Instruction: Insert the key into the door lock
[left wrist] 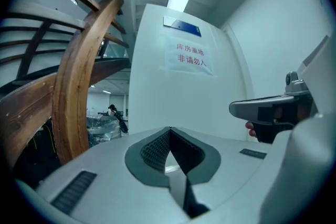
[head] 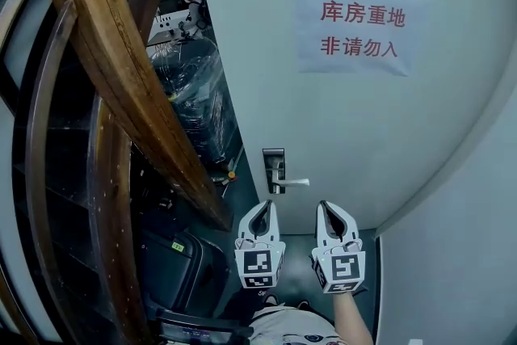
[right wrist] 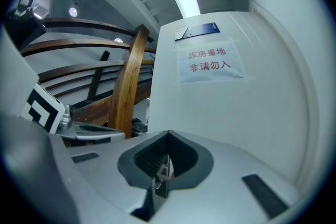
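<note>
A white door (head: 355,117) stands ahead, with a paper sign (head: 359,28) printed in red. Its metal lock plate (head: 274,163) and lever handle (head: 296,183) are at the door's left edge, just above and between my two grippers. My left gripper (head: 266,206) is held level below the lock, jaws shut with nothing between them (left wrist: 169,131). Beside it, my right gripper (head: 325,206) is shut on a small metal key (right wrist: 163,169), which sits deep between the jaws (right wrist: 168,136). Both grippers point at the door and stand short of it.
A curved wooden stair rail (head: 121,69) sweeps down on the left, close to the left gripper. Behind it are plastic-wrapped goods (head: 194,93) and a dark case (head: 174,254) on the floor. A white wall (head: 460,254) closes the right side.
</note>
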Action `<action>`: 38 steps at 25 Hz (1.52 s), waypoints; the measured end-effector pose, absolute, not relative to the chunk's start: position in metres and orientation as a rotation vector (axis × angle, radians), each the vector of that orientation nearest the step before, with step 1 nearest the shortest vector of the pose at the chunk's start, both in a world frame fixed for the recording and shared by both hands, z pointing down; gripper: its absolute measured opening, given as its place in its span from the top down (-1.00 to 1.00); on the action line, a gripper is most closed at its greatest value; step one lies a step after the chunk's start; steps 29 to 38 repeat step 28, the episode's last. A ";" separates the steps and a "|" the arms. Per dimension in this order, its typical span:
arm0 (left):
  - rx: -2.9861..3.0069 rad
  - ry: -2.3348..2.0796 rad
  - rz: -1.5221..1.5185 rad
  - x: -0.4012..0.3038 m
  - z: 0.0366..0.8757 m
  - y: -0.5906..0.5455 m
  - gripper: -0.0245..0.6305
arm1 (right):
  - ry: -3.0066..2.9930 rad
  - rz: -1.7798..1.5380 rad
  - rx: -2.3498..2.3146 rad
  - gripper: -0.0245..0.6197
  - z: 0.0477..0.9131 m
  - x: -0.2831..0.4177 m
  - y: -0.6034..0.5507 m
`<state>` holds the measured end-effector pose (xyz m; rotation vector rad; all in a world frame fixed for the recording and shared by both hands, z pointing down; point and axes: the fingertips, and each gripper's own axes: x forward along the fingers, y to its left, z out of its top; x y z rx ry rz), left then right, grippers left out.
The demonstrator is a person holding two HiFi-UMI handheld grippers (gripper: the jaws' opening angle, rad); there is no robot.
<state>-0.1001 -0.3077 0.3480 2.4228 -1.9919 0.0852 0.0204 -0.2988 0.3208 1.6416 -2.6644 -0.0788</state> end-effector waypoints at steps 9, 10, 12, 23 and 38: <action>2.435 -1.975 0.094 -0.096 0.348 -0.309 0.92 | -2.668 -0.100 1.631 0.91 0.318 0.021 -0.300; 2.433 -1.977 0.095 -0.096 0.348 -0.309 0.92 | -2.669 -0.102 1.630 0.91 0.318 0.021 -0.300; 2.428 -1.976 0.098 -0.097 0.348 -0.310 0.91 | -2.670 -0.101 1.627 0.91 0.318 0.021 -0.302; 2.422 -1.981 0.124 -0.097 0.352 -0.314 0.92 | -2.686 -0.097 1.606 0.91 0.320 0.017 -0.305; 2.406 -1.993 0.107 -0.100 0.349 -0.316 0.92 | -2.678 -0.108 1.611 0.91 0.319 0.019 -0.308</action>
